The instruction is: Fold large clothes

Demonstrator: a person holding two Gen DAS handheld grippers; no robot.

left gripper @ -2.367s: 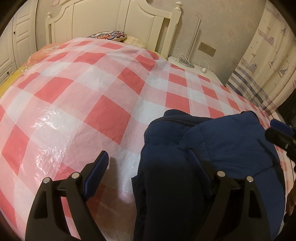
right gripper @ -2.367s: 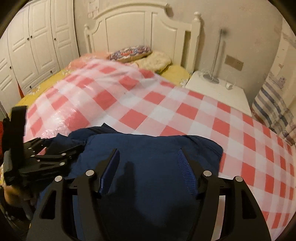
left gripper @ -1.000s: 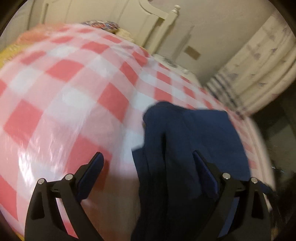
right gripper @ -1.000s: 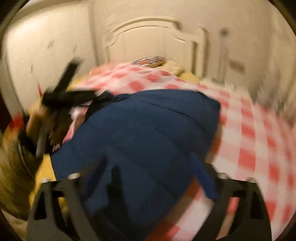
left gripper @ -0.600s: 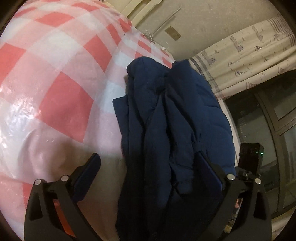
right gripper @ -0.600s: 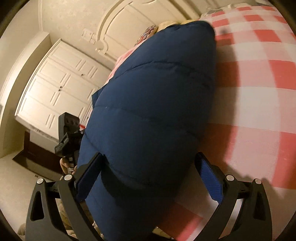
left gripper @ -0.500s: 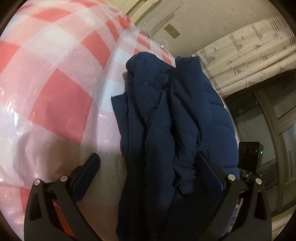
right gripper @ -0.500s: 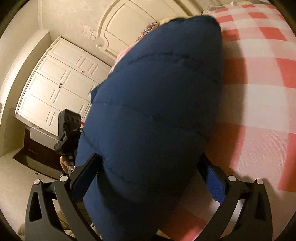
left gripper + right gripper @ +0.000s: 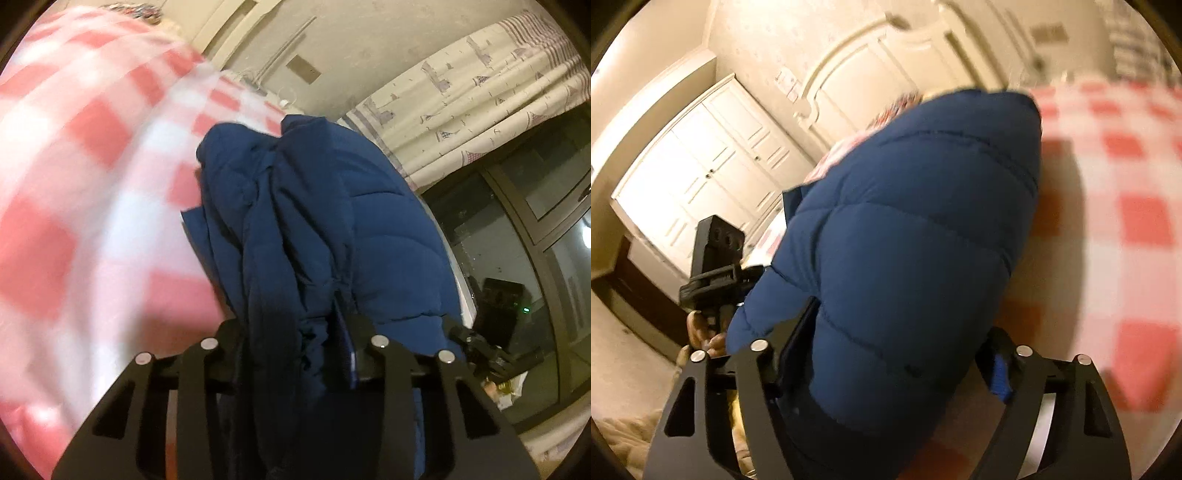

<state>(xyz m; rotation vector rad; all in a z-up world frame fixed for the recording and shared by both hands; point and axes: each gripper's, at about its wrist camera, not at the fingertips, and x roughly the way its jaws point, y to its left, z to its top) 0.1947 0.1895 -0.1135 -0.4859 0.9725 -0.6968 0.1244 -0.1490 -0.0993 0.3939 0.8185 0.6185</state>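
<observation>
A puffy dark blue jacket (image 9: 332, 206) lies bunched at the near edge of a bed covered by a red-and-white checked cover (image 9: 74, 166). My left gripper (image 9: 291, 325) is closing, and its jaws are sunk into the jacket's bunched folds. In the right wrist view the jacket (image 9: 916, 206) bulges up between the jaws of my right gripper (image 9: 901, 325). This gripper is closing too, its pads pressing the quilted sides. The checked cover (image 9: 1126, 221) lies to its right. A hand (image 9: 701, 328) holds the left gripper's body at the jacket's far side.
A white headboard (image 9: 857, 85) and white wardrobe doors (image 9: 694, 177) stand beyond the bed. A patterned curtain (image 9: 461, 92) and a dark window (image 9: 517, 240) are on the other side. A pillow (image 9: 133, 7) lies by the headboard.
Both grippers have pushed in over the jacket and narrowed from wide open. The left jaws now clamp its folds and the right jaws its sides. Both views have tilted.
</observation>
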